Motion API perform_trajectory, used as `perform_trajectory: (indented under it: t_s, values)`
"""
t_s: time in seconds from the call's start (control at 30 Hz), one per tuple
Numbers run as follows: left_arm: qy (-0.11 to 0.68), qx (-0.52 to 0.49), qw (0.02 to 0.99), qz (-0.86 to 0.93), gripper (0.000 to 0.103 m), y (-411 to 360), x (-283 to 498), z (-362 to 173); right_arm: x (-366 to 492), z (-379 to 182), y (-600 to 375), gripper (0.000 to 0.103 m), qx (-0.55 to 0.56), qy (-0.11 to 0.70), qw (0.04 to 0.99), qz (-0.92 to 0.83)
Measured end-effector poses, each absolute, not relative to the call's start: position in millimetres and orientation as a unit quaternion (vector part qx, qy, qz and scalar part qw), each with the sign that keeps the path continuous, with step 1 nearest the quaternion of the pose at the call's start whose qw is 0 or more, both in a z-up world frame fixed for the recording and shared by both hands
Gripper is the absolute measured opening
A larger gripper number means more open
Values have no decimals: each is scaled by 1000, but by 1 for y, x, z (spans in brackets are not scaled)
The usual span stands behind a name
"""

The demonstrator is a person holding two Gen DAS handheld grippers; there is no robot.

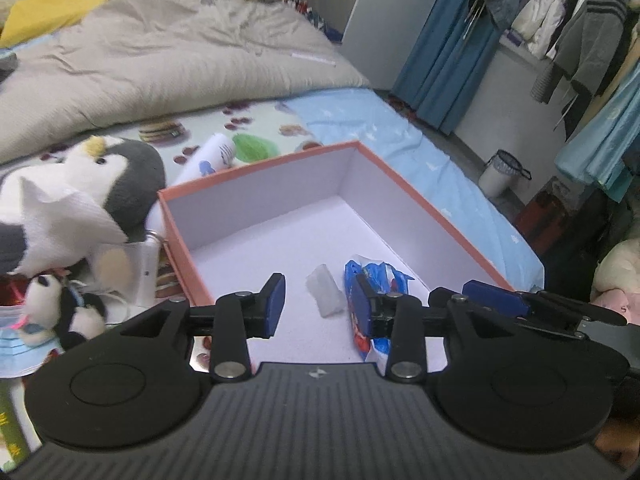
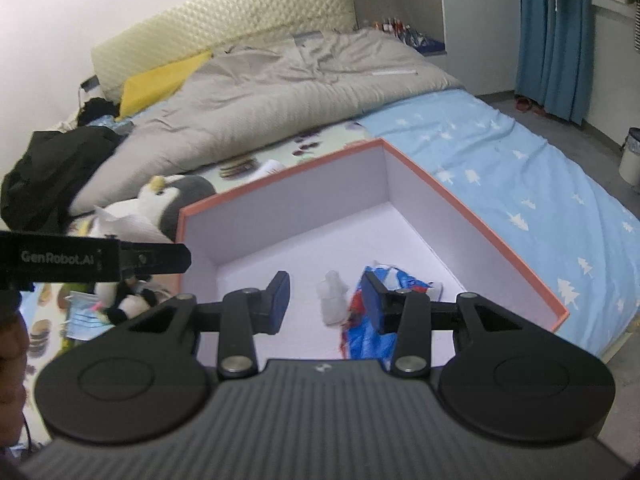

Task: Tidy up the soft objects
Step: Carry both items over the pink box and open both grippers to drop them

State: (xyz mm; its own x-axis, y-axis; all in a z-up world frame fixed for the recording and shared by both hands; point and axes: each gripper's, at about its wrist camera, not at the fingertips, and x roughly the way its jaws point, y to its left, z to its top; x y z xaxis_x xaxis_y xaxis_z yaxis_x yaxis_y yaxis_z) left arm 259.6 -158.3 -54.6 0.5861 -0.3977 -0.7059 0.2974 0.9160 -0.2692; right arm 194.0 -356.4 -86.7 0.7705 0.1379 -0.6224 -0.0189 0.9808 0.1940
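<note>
Box [image 1: 280,208], orange outside and white inside, sits open on the bed [image 1: 400,128]. Two items lie on its floor near the front: a small clear-white wrapped piece [image 1: 326,292] and a crumpled blue-and-red packet [image 1: 378,280] just beside it on the right.

Remaining soft objects are outside the box, left of it: penguin plush [image 1: 120,172], white cloth [image 1: 64,216] draped against it, small panda plush [image 1: 68,312], a blue face mask [image 1: 24,344] at the near left edge.

Left gripper [image 1: 320,308]: fingers spread, nothing between them; the wrapped piece shows through the gap but lies below on the box floor, apart from the pads. Right gripper [image 2: 326,300]: same state, fingers spread and empty, over the same front area of the box.

Judged step: both hands free over the box, next pick probably from the pile on the left.

Risks:
- Both grippers crowd the same spot; a reach to the left could knock one against the other.
- Cloth lies on the penguin, so a grab at either may drag both.
- Panda sits among mask and cords [image 1: 104,296]; a pinch could snag those.

View differences: the right wrist view shows the left gripper's branded side bar and a dark garment heap [image 2: 52,168] by the headboard. The left wrist view alone shows the clothes rack [image 1: 560,20] and bin [image 1: 502,172].
</note>
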Motion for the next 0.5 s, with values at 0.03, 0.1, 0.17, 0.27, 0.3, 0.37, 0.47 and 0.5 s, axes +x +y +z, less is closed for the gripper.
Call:
perform_trajectory:
  t_s: [0.03, 0.1, 0.17, 0.27, 0.3, 0.37, 0.47, 0.5]
  values:
    - [405, -62, 891, -193, 42, -153, 253, -51, 189, -84, -354, 43, 90, 333, 938, 44]
    - [396, -65, 896, -192, 42, -143, 238, -43, 179, -77, -348, 43, 90, 325, 940, 49]
    - [387, -69, 899, -191, 42, -133, 223, -37, 168, -70, -340, 43, 87, 316, 943, 53]
    - [377, -76, 904, -189, 42, -118, 203, -29, 153, -62, -328, 43, 82, 305, 947, 60]
    - [373, -78, 905, -188, 42, -113, 195, -26, 149, -60, -324, 43, 80, 302, 948, 63]
    - [365, -79, 909, -185, 42, -101, 180, -22, 140, -57, -317, 43, 79, 299, 949, 67]
    - [356, -79, 914, -177, 42, -85, 160, -17, 126, -54, -304, 43, 78, 296, 949, 77]
    - [354, -80, 915, -174, 42, -80, 155, -16, 122, -54, -300, 43, 77, 295, 949, 80]
